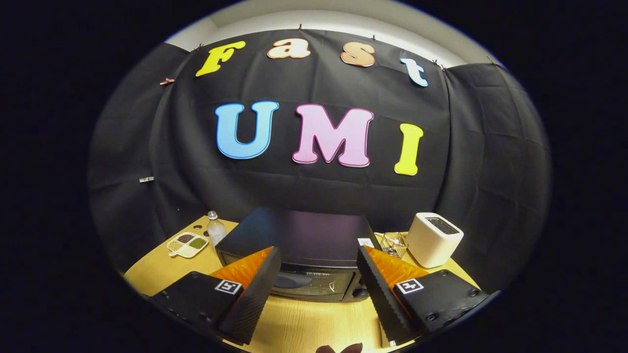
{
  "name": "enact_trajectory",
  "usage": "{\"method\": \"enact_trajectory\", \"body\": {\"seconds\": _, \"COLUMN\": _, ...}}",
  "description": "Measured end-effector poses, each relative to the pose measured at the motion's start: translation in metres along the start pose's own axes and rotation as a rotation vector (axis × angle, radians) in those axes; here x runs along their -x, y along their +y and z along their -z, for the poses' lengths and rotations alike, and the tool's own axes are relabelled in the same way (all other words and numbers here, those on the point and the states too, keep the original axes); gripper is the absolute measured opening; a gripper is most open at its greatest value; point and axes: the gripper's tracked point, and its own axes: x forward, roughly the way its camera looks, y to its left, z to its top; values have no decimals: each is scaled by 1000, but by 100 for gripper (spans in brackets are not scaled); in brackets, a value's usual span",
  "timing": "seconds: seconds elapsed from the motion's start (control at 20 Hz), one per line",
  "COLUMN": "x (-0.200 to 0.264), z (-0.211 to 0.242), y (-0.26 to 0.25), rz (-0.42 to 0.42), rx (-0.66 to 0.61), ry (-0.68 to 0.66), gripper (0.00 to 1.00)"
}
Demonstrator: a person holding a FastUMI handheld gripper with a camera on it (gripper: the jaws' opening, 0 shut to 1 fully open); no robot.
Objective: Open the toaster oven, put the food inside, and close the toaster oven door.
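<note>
Black toaster oven (299,240), white toaster (434,239), pale wooden table (162,269), clear bottle (215,228).

Your claw (319,284) is spread wide, its two ridged fingers (255,294) splayed well apart with nothing gripped between them. Both fingers angle forward and slightly inward, held level above the worktop, each carrying a square marker tag on its mount.

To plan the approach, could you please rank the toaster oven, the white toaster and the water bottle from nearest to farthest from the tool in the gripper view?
The tool is open, holding nothing.
1. Toaster oven: straight ahead, framed between the fingers.
2. White toaster: beyond the right finger.
3. Water bottle: far left, beside the snack dish.
</note>
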Motion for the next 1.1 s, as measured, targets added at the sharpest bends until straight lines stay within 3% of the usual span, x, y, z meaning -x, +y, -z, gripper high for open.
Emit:
{"method": "enact_trajectory", "body": {"seconds": 0.65, "x": -64, "z": 77, "y": 52, "rz": -31, "rx": -55, "ry": 228, "gripper": 98}}
{"method": "enact_trajectory", "body": {"seconds": 0.85, "x": -70, "z": 73, "y": 51, "rz": 9, "rx": -87, "ry": 228, "gripper": 100}}
{"method": "enact_trajectory", "body": {"seconds": 1.1, "x": -68, "z": 73, "y": 51, "rz": -10, "rx": -63, "ry": 216, "gripper": 100}}
